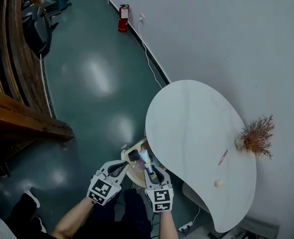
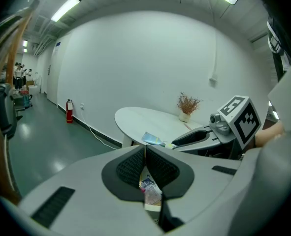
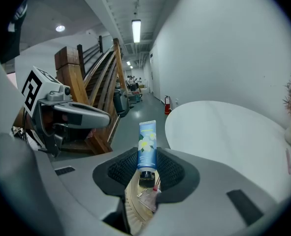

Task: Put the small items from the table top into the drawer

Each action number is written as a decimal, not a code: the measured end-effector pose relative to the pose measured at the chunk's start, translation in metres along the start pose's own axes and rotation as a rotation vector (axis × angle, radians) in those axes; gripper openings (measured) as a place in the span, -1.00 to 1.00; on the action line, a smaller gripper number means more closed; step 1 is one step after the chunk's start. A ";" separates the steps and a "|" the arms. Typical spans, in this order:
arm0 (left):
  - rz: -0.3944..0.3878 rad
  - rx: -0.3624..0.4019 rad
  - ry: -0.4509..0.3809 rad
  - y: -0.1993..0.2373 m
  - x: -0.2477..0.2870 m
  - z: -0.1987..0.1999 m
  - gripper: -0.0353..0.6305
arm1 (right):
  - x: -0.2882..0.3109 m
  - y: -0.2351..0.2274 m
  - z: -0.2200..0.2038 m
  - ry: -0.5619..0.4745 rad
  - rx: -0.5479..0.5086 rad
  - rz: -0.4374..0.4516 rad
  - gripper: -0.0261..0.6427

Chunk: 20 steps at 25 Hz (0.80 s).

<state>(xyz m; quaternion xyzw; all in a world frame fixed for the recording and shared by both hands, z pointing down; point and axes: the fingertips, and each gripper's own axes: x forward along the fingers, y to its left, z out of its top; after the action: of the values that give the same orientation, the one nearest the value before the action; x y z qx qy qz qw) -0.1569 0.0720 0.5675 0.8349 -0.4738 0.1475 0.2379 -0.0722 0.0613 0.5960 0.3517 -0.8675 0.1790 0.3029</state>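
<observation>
One blue flower-print tube [image 3: 146,144], right tongs [image 3: 146,167]

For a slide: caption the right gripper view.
Right gripper grips a blue tube over the open drawer, white table beside.

Drawer [image 1: 135,176] stands out at the left rim of the counter [image 1: 186,118]; the rim closes off its right side, so access is from above and from the left. Both grippers crowd that gap: left gripper [image 1: 121,167] and right gripper [image 1: 149,171] just beside each other, with the tube [image 1: 144,158] clamped in the right one jutting ahead over the drawer. Loose items already lie in the drawer. Counter top mostly bare, with 3 things near the wall edge — dried plant [image 1: 257,136], pink stick [image 1: 223,157], small pale knob [image 1: 218,183]. Floor [image 1: 92,78] free leftward up to the wooden stairs [image 1: 12,83].
</observation>
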 end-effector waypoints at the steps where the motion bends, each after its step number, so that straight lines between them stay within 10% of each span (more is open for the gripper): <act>1: 0.004 -0.008 0.002 0.000 0.002 -0.005 -0.82 | 0.003 0.000 -0.006 0.008 -0.002 0.008 -0.52; 20: 0.096 -0.078 0.039 0.003 0.036 -0.103 -0.82 | 0.071 -0.024 -0.101 0.103 -0.057 0.108 -0.52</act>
<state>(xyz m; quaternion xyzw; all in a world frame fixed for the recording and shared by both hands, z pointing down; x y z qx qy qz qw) -0.1436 0.1000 0.6726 0.7984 -0.5140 0.1563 0.2719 -0.0553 0.0622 0.7207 0.2858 -0.8733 0.1883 0.3467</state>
